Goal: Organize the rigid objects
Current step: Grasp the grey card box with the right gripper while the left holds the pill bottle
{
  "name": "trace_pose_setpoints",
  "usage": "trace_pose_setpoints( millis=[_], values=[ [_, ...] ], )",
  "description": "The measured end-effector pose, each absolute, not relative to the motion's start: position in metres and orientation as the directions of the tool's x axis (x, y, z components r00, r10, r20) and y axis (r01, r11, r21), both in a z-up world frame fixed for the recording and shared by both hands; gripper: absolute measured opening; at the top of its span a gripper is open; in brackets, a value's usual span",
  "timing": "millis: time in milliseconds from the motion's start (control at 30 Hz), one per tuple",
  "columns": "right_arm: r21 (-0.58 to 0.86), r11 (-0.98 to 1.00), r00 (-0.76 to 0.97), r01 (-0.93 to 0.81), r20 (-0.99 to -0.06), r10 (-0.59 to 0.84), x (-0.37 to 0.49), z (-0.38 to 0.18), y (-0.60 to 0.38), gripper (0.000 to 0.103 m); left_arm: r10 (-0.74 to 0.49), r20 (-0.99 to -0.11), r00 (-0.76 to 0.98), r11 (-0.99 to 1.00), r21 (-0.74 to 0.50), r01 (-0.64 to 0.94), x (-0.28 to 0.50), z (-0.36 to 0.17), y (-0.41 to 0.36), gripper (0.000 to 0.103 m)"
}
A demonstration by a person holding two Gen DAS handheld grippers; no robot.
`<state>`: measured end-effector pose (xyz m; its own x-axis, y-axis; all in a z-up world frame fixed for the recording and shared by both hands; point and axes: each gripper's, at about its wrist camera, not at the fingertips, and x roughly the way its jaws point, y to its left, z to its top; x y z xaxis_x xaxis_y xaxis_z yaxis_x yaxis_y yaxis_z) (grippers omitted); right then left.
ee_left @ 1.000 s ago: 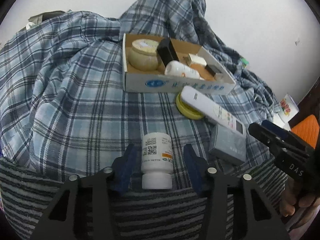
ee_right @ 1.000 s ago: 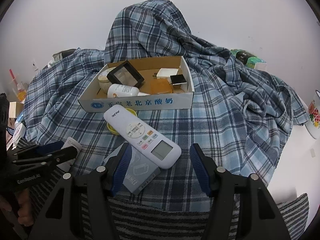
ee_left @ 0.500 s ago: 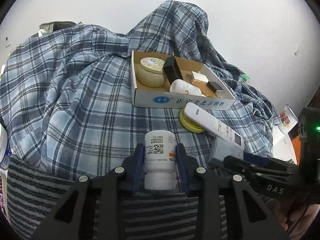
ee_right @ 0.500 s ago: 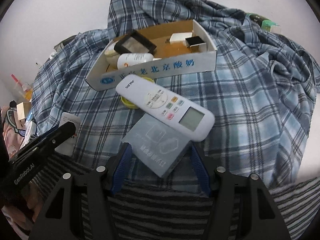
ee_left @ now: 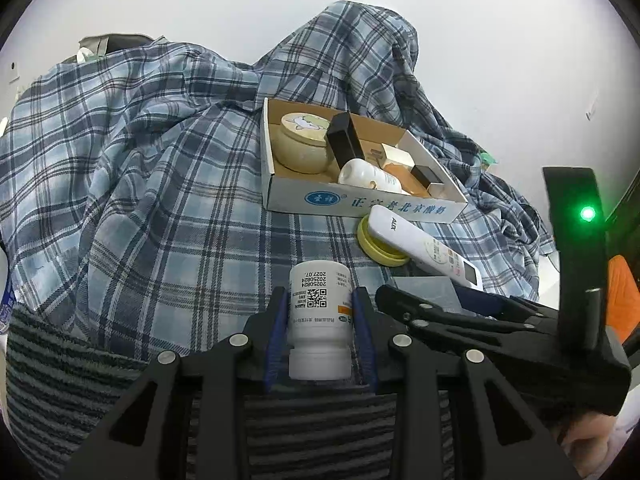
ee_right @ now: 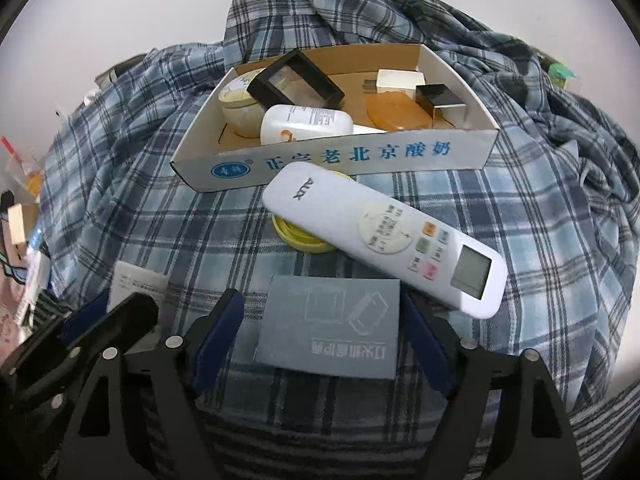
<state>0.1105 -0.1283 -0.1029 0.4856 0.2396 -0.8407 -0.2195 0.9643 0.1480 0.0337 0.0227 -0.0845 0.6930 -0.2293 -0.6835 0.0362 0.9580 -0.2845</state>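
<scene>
Left wrist view: the left gripper (ee_left: 320,334) has its blue-padded jaws closed on one white plastic pill bottle (ee_left: 320,320), a smooth cylinder lying on its side with its cap toward the camera and a printed label with a QR code on top. It rests on the blue plaid cloth (ee_left: 160,200), soft and wrinkled, just nearer the camera than the cardboard tray (ee_left: 360,202). Below the cloth's edge lies a ribbed grey striped fabric (ee_left: 60,380).

The tray is a shallow open box of brown card with white printed outer walls. Inside it, counted: one round cream ceramic jar (ee_left: 302,144) with a lid, one black square frame box (ee_right: 296,82) tilted against the jar, one white squeeze bottle (ee_right: 306,122) lying down, one amber translucent case (ee_right: 398,112), one white carton (ee_right: 400,80) and one small black box (ee_right: 438,98).

Just in front of the tray's printed wall, one white remote control (ee_right: 380,236), long and rounded, rests with its top end over one flat yellow round tin (ee_right: 300,238).

In the right wrist view, the right gripper (ee_right: 320,334) has just been opening its jaws; they now stand wide on either side of one flat grey rectangular box (ee_right: 330,326) with line drawings on its matte face, which lies on the cloth nearer the camera than the remote. I cannot tell whether the pads touch its edges.
</scene>
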Motion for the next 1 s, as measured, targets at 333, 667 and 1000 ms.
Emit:
trace_pose_setpoints(
  millis=[333, 667, 1000],
  values=[
    [0.077, 0.965, 0.484, -0.250, -0.853, 0.194, 0.084, -0.102, -0.146, 0.076, -0.233, -0.677, 0.698, 0.957, -0.288, 0.039, 0.033, -0.083, 0.022, 0.034],
    [0.097, 0.967, 0.546, -0.233, -0.810, 0.213, 0.090, -0.086, -0.161, 0.064, -0.222, -0.674, 0.704, 0.959, -0.282, 0.033, 0.032, -0.084, 0.022, 0.034],
    [0.258, 0.926, 0.454, -0.276, -0.814, 0.363, 0.100, -0.102, -0.165, 0.062, -0.216, -0.685, 0.696, 0.962, -0.269, 0.033, 0.033, -0.085, 0.021, 0.034]
  ],
)
